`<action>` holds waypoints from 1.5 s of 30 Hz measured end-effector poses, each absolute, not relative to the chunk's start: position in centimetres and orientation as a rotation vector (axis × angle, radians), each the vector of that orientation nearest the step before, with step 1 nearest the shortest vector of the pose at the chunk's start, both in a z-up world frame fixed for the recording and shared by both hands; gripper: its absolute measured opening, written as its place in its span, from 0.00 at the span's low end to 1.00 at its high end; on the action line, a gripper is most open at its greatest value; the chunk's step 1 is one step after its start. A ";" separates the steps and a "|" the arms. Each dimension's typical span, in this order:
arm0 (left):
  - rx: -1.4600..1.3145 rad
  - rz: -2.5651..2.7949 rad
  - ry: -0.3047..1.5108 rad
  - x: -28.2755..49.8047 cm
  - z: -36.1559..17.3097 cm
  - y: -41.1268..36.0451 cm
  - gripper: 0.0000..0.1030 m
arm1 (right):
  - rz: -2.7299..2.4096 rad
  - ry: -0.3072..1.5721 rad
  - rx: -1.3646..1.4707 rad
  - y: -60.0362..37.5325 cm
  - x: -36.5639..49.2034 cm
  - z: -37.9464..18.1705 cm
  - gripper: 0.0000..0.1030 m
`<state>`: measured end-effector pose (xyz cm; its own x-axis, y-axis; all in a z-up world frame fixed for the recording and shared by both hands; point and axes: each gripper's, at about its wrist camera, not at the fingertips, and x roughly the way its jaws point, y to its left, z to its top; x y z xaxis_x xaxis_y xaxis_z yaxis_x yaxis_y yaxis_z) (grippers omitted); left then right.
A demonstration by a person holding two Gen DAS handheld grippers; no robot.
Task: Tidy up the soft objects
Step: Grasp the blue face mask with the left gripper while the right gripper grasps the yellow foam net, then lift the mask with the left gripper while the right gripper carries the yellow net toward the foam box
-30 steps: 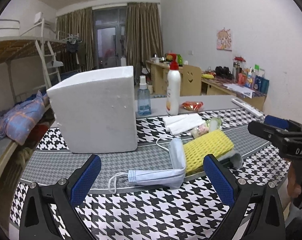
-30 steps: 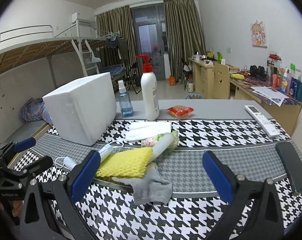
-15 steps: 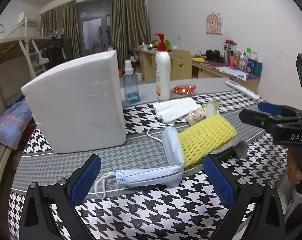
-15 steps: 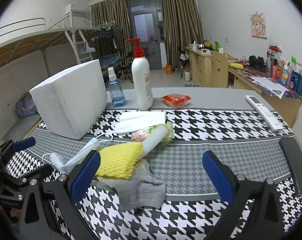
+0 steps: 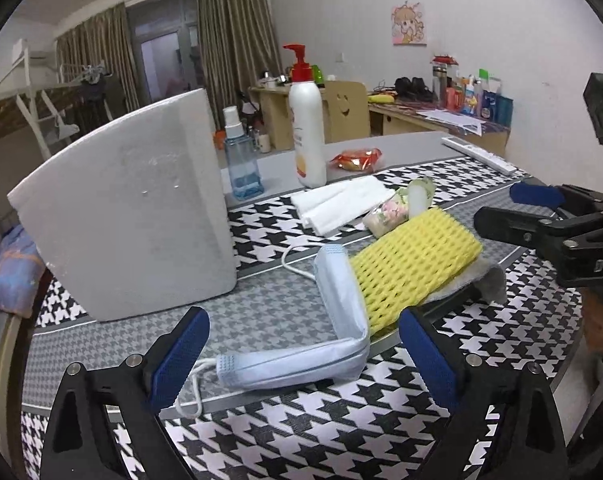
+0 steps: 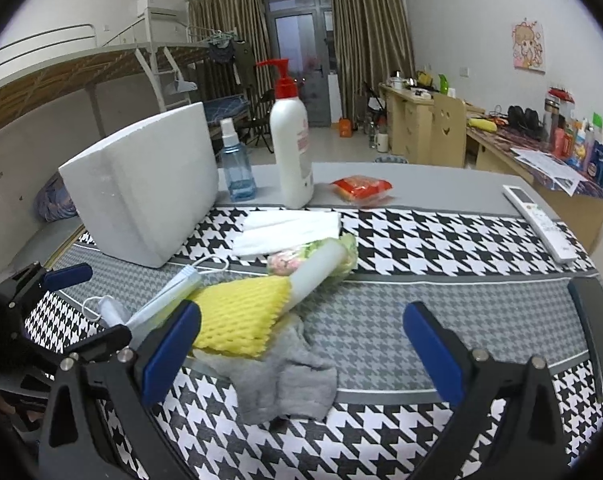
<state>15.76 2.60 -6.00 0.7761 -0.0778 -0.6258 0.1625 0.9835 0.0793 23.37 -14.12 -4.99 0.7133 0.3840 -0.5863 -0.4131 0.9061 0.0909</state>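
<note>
**Both grippers low over the soft pile, nothing held**

Left wrist view, near to far: the left gripper [image 5: 303, 354] fills the bottom of the frame, its jaws wide but closing. The folded blue face mask [image 5: 329, 332] lies on the houndstooth cloth [image 5: 301, 436] between the blue pads [image 5: 179, 356], which do not press on it. Just behind the mask, touching its upright fold, the yellow foam net [image 5: 411, 266] lies at centre frame on top of a grey sock [image 5: 487, 274]. Beyond it sit a small floral pouch [image 5: 389, 214] and a stack of white folded cloths [image 5: 341, 202]. The white foam box [image 5: 133, 224] stands at centre left. At the far edge of the desk [image 5: 405, 146], upper centre, stand a blue spray bottle [image 5: 239, 162] and a white pump bottle [image 5: 307, 124], with a red snack packet [image 5: 355, 158] beside them.

Right wrist view: the right gripper [image 6: 301, 354] sits at the bottom of the frame with jaws wide and empty. The grey sock [image 6: 289, 380] lies crumpled between the pads but lower on the cloth, untouched. The yellow foam net [image 6: 241, 316] overlaps it at centre left, with a white foam tube [image 6: 319, 266] slanting out of the net's far end. The left gripper [image 6: 61, 308] shows at the left edge beside the mask. A white remote control [image 6: 539, 220] lies at the right of the desk.
</note>
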 end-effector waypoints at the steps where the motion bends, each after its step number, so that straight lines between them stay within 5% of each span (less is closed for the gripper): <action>1: 0.130 -0.144 0.676 15.8 -6.1 2.5 0.89 | 0.447 0.640 -0.055 -13.9 23.3 -5.0 0.96; 8: 0.144 -0.190 0.739 16.4 -7.4 1.9 0.76 | 0.505 0.654 -0.039 -13.2 23.2 -5.2 0.89; 13: 0.140 -0.212 0.768 16.6 -7.9 2.0 0.62 | 0.544 0.720 -0.029 -12.5 23.9 -6.0 0.67; 23: 0.160 -0.232 0.810 16.6 -8.8 1.6 0.49 | 0.578 0.752 -0.039 -11.5 23.9 -6.6 0.61; 34: 0.161 -0.263 0.811 16.4 -8.9 1.3 0.21 | 0.603 0.781 -0.028 -11.4 23.9 -6.9 0.19; 45: 0.082 -0.238 0.748 15.3 -7.4 2.8 0.18 | 0.619 0.696 -0.016 -12.1 23.0 -5.0 0.13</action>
<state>15.33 2.79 -7.36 0.7075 -0.1853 -0.6819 0.2434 0.9699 -0.0111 22.97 -12.06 -5.05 0.5963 0.5283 -0.6044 -0.5384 0.8217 0.1870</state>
